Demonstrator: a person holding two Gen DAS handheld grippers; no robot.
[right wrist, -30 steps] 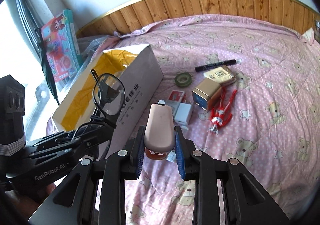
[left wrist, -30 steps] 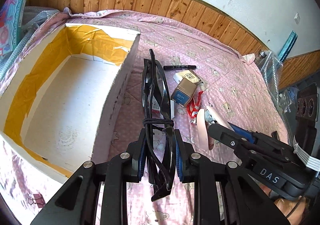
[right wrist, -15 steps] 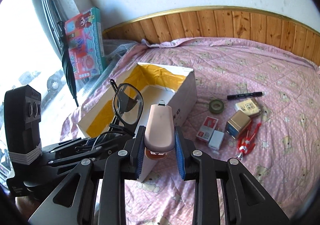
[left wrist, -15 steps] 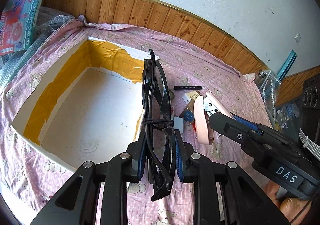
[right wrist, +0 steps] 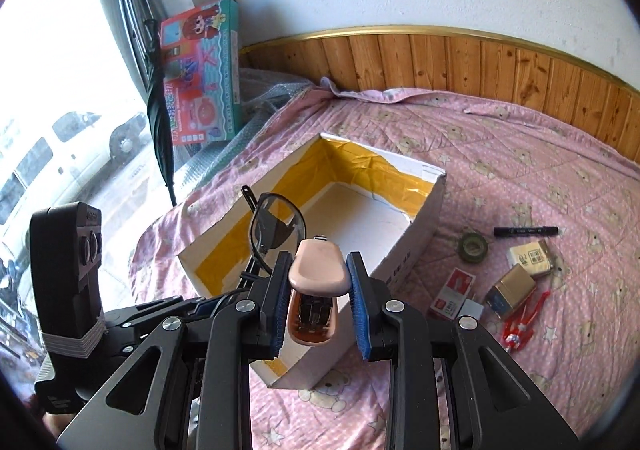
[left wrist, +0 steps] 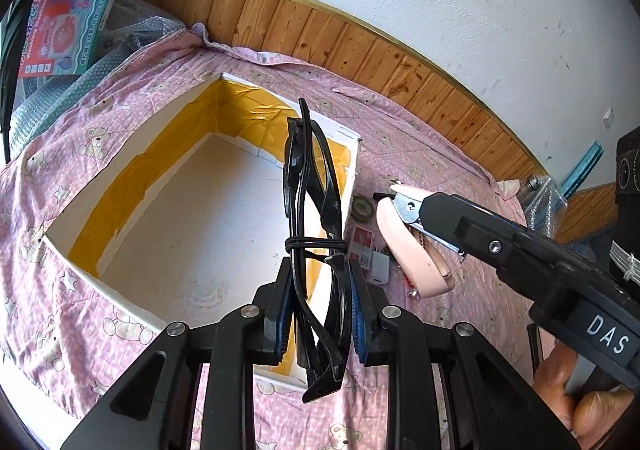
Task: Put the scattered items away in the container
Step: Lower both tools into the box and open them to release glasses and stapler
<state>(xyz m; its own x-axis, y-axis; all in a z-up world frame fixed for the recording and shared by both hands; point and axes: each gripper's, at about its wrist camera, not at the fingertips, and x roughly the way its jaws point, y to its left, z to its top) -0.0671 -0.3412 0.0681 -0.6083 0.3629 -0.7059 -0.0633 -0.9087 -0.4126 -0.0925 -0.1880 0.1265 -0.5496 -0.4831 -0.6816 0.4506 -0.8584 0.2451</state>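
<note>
A pink bear-print quilt [right wrist: 500, 177] covers the surface below wood panelling [right wrist: 460, 61] and a white wall. The left gripper [left wrist: 316, 306] clenches black glasses [left wrist: 312, 185] over the box [right wrist: 430, 205]; the right gripper [right wrist: 320, 302] grasps a pink stapler [right wrist: 318, 270] — perhaps above the box's near edge.

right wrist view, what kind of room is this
Probably a bedroom in a home: a pink teddy-bear quilt covers the surface, wood wainscot panelling lines the wall, and a children's toy box leans by the window.

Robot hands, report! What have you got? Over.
Left gripper shut on glasses. Right gripper shut on pink stapler. Both above empty box. Nothing blocking.
</note>
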